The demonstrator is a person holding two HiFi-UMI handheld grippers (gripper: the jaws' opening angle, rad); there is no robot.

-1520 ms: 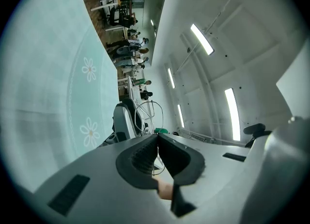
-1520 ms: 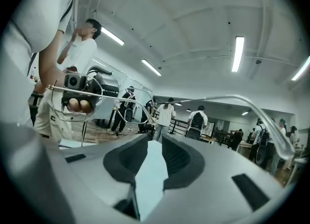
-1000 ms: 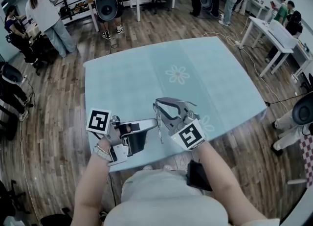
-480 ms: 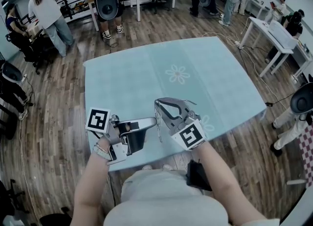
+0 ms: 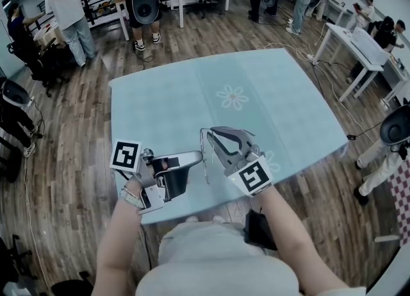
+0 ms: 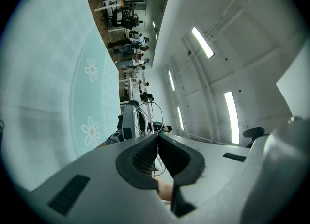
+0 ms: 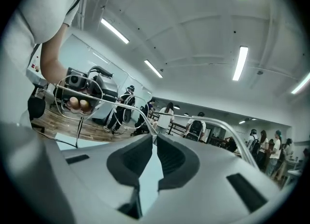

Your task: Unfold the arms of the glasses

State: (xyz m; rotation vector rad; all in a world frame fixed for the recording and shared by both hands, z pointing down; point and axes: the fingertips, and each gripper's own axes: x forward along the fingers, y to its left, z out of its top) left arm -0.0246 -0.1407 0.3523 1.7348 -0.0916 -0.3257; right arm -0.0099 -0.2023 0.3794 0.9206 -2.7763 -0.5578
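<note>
Biggest thing first: a table [image 5: 192, 96] covered in a pale blue cloth with a flower print [image 5: 232, 97] takes up the middle of the head view, with wood floor all round it and a white table [image 5: 359, 41] well off past its right edge. Both grippers are held over the near edge of the table, roughly at its middle, tips pointed at each other. The left gripper [image 5: 202, 156] is laid almost sideways, its marker cube [image 5: 127, 156] out past the near-left part of the cloth. In its own view the left gripper [image 6: 157, 135] is seen with its jaws pressed together on thin wire, a round rim sticking out just past the tips. The right gripper [image 5: 210, 136] comes in from the near-right, and its jaws have just been closing. In its view the right gripper [image 7: 154, 136] is pinched on the wire too, one arm sweeping off right. So the glasses [image 5: 205, 166] are held up between the two tips, clear of the cloth, a skinny wire frame that's barely made out from above.
</note>
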